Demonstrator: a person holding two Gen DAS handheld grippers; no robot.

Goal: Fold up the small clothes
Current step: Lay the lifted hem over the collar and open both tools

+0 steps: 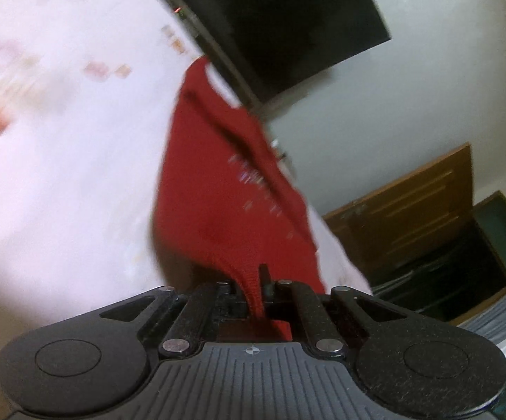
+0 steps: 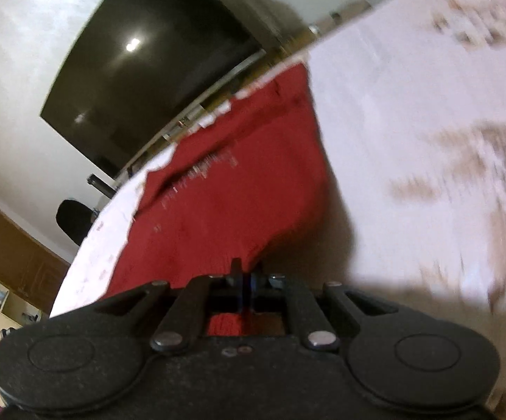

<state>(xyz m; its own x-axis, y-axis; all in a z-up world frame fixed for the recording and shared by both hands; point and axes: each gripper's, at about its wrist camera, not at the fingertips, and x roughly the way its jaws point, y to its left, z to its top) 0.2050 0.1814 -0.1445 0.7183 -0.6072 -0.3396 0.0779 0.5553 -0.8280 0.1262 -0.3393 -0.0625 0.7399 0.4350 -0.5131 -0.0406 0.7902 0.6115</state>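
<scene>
Both grippers pinching the red garment — hem lifted
Pull unevenly and you skew the fold — or drag it off the bed.

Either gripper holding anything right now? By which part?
Both. Left gripper and right gripper each pinch the near edge of the red garment, apparently at opposite corners.

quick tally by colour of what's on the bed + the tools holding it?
Red: 1, the garment, on the white bedsheet
White: 1, the bedsheet
Black: 2, the left tool and right tool, each shut on an edge of the garment
Total: 4
</scene>
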